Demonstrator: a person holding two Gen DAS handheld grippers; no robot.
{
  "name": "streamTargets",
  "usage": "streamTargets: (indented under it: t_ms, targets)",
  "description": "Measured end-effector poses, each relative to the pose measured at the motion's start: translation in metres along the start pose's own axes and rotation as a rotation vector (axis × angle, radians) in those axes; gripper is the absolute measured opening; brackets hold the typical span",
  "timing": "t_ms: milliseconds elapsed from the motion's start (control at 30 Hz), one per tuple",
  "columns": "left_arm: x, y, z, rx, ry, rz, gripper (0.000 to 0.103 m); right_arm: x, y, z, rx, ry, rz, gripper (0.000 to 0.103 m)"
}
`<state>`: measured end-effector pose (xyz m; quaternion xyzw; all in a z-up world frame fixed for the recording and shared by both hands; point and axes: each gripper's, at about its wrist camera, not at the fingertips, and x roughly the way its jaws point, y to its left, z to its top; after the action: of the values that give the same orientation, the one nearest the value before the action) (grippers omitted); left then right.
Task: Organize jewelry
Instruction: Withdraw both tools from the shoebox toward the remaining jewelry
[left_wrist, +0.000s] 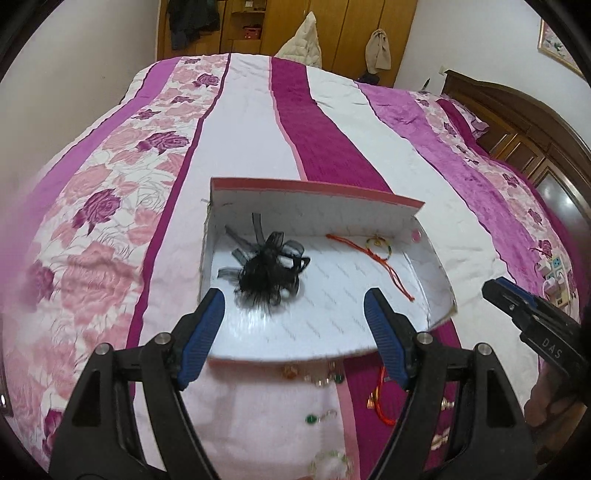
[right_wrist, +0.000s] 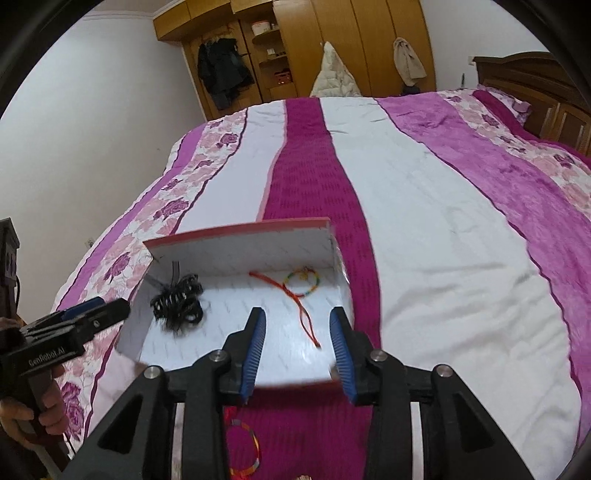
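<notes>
- Bedroom; bed (left_wrist: 258, 122) with a striped pink, purple and white quilt, wooden wardrobe behind.
- White box (left_wrist: 439, 280) with a red rim lies open on the quilt. Inside: black hair bow (left_wrist: 267, 271) to the left, red cord bracelet (left_wrist: 373, 254) and beaded ring bracelet (right_wrist: 301, 282) to the right.
- Loose jewelry (left_wrist: 321, 380) remains on the quilt just in front of the box's near edge, below and between both grippers.
- Left gripper (left_wrist: 293, 332): jaws wide, nothing between them.
- Right gripper (right_wrist: 297, 350): jaws part open, empty; the red cord's tail lies in the box just beyond them.
- Coloured bracelet (right_wrist: 245, 448) lies under the right gripper, likely the nearer pick.
</notes>
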<state>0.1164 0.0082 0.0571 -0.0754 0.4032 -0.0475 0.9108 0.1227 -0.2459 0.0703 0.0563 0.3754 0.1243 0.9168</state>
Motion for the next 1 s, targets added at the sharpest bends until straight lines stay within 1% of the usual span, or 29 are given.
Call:
streamTargets:
  t_ms: [267, 533, 700, 833, 1000]
  targets:
    - [-0.01, -0.001, -0.031, 0.002, 0.04, -0.001, 0.071, -0.029, -0.008, -0.04, 0.039, 0.018, -0.007, 0.041]
    - [-0.002, 0.0, -0.062, 0.001, 0.103, -0.034, 0.07, -0.036, -0.016, -0.075, 0.047, 0.062, -0.036, 0.041]
    - [0.003, -0.006, -0.073, 0.038, 0.122, -0.03, 0.07, -0.04, -0.026, -0.092, 0.081, 0.085, -0.056, 0.041]
    - [0.009, -0.012, -0.083, 0.064, 0.145, -0.047, 0.07, -0.04, -0.035, -0.104, 0.104, 0.113, -0.068, 0.042]
    - [0.022, -0.016, -0.095, 0.073, 0.173, -0.025, 0.067, -0.039, -0.043, -0.112, 0.126, 0.124, -0.077, 0.044]
